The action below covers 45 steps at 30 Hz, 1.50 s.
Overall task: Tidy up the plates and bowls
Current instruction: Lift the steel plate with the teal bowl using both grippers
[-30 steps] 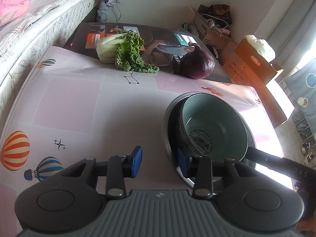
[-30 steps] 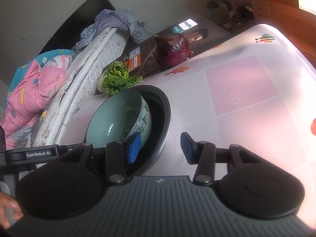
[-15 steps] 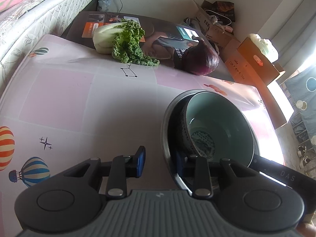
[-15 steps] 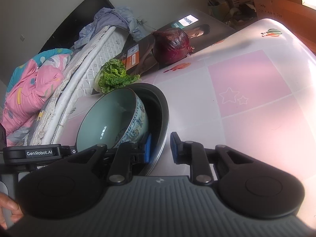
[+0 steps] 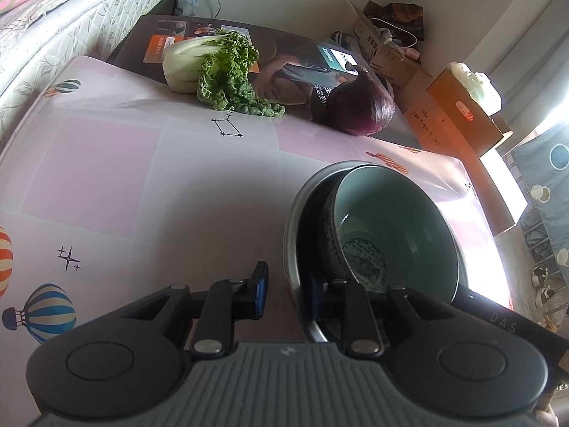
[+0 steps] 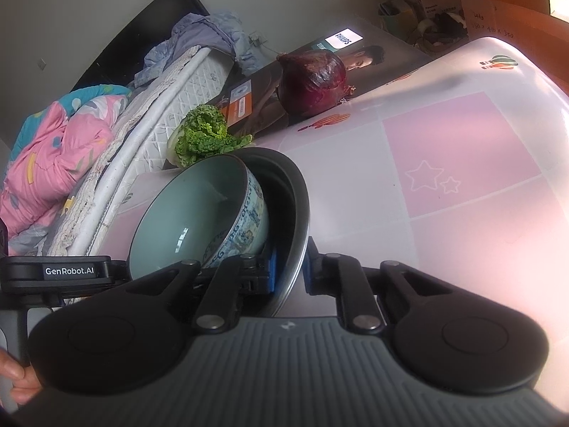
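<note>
Left wrist view: a pale green bowl (image 5: 394,227) with blue patterned outside leans inside a dark metal plate (image 5: 295,227) on the pink surface (image 5: 142,192). The left tongs (image 5: 288,288) have just been closing and now straddle the plate's near rim; open surface lies to the left.

Right wrist view: the right tongs (image 6: 290,270), earlier wide, are clamped on the plate's (image 6: 300,213) rim; bare surface (image 6: 444,185) lies to the right.
</note>
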Motion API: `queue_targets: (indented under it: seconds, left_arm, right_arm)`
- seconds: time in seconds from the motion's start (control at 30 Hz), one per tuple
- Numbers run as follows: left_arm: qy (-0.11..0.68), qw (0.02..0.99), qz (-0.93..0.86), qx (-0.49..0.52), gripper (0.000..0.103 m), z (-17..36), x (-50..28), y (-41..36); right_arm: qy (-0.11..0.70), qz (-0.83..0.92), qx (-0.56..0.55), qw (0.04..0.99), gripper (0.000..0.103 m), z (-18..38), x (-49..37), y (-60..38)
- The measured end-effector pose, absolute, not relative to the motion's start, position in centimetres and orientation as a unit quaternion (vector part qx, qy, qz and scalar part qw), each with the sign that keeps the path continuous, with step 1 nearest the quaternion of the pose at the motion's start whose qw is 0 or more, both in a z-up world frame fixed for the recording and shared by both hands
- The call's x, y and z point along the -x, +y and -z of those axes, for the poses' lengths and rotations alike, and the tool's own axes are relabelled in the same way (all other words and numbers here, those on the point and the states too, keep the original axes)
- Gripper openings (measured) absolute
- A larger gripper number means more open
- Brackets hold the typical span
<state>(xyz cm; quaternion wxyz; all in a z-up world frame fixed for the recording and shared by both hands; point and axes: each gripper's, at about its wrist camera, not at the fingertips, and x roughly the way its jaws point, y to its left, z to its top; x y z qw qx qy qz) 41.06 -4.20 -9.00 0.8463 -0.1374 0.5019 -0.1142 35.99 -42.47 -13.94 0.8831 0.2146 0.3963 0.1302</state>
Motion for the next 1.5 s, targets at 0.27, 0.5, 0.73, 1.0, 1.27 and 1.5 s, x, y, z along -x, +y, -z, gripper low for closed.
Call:
queue_targets:
  seconds: [0.27,0.5,0.73,1.0,1.27,1.5]
  left_arm:
    - [0.504,0.846,0.120,0.129,0.012,8.8,-41.0,-4.8]
    - [0.509,0.843,0.120,0.131,0.012,8.9,-40.9,-4.7]
    - [0.512,0.840,0.121,0.129,0.012,8.9,-40.6,-4.9]
    - [0.513,0.840,0.121,0.127,0.012,8.7,-40.5,-5.2]
    - [0.510,0.841,0.126,0.127,0.012,8.1,-40.3,-5.6]
    - [0.505,0.844,0.129,0.128,0.012,7.2,-39.9,-5.8]
  right_arm:
    - [0.395,-0.133,-0.212,0.884,0.012,13.8,-36.0,-42.6]
    - [0.395,-0.133,-0.210,0.884,0.012,13.6,-35.9,-42.4]
    - [0.395,-0.131,-0.213,0.884,0.012,13.6,-35.7,-42.6]
    - [0.396,-0.130,-0.216,0.883,0.012,13.6,-35.6,-42.7]
    - [0.390,-0.129,-0.224,0.884,0.013,13.1,-35.3,-43.2]
    - [0.383,-0.128,-0.226,0.886,0.013,12.4,-34.7,-43.6]
